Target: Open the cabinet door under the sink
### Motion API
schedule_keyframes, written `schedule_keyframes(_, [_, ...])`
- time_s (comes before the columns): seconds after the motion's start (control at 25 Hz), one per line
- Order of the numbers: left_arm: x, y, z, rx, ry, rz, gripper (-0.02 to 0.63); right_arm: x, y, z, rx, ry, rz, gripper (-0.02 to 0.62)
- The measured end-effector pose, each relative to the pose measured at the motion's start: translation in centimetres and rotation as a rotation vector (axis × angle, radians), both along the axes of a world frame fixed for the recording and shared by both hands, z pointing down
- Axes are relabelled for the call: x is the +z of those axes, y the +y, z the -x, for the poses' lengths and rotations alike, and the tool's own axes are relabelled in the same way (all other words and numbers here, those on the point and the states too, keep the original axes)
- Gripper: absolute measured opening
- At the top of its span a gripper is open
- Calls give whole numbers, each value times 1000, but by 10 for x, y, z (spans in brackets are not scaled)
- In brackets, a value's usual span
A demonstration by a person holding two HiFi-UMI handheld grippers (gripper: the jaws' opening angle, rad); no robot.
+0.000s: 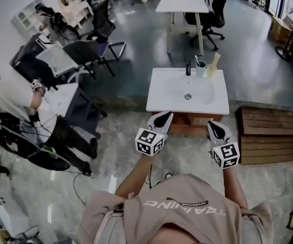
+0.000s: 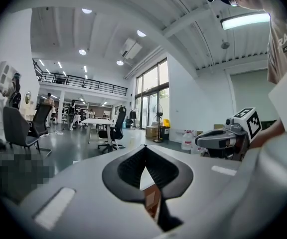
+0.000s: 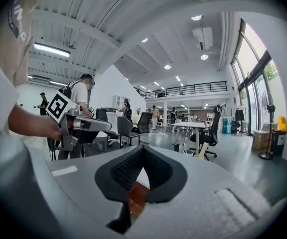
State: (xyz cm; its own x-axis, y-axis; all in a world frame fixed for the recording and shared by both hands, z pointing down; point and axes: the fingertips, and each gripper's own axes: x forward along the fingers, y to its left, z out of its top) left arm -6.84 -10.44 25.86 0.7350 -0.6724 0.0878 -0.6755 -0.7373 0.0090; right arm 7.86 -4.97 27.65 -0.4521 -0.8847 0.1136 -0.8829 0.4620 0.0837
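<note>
1. Cabinet under the sink [image 1: 187, 122]: only a strip of reddish-brown wood shows below the front edge of the white sink [image 1: 164, 98], so I can't tell how the door sits from up here.
2. Left gripper [image 1: 166, 116] hangs right in front of that strip, off its left part, tips aimed at it. In its own view the left gripper [image 2: 146, 148] has its jaws closed tip to tip with nothing pinched, and a bit of brown wood peeks through the gap lower down.
3. Right gripper [image 1: 212, 125] is in front of the cabinet's right part, apart from the left one. Its own view shows the right gripper [image 3: 142, 148] with its jaws together too, nothing between them, brown wood showing below.
4. On the sink's back edge: a black faucet [image 1: 188, 67] and a cup [image 1: 201, 68] just beside it.
5. Slatted wooden platform [image 1: 268, 136] lies on the floor to the sink's right.
6. Another person [image 1: 14, 105] sits off to the left, and a white table [image 1: 182, 1] stands behind the sink.
</note>
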Motion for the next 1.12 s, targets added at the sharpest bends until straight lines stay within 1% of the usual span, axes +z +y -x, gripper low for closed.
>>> schedule_keyframes(0.16, [8,1,13,-9,18,27,15,-1,7,5,26,21,-2,1])
schedule_keyframes(0.24, [15,2,16,-15,5,46,15,-3,11,2,52,20,-13,2])
schedule_keyframes(0.36, [27,5,17,-28,-28,51,15,-8,15,-2,78,31,-51,2])
schedule_keyframes(0.48, [37,6,21,-34,-27,60,15,-12,14,0,94,42,-85,2])
schedule_keyframes(0.56, [41,9,21,-35,-39,68,15,-13,13,1,104,40,-86,2])
schedule_keyframes(0.64, [42,12,25,-53,-51,76,15,-11,15,5,102,38,-76,1])
schedule_keyframes(0.8, [36,13,38,-81,-40,88,15,-10,21,22,80,36,-69,1])
schedule_keyframes(0.92, [33,15,43,-79,-54,80,15,-7,24,30,71,29,-62,2])
schedule_keyframes(1.12, [29,13,44,-69,-81,70,15,-10,21,38,60,11,-78,1])
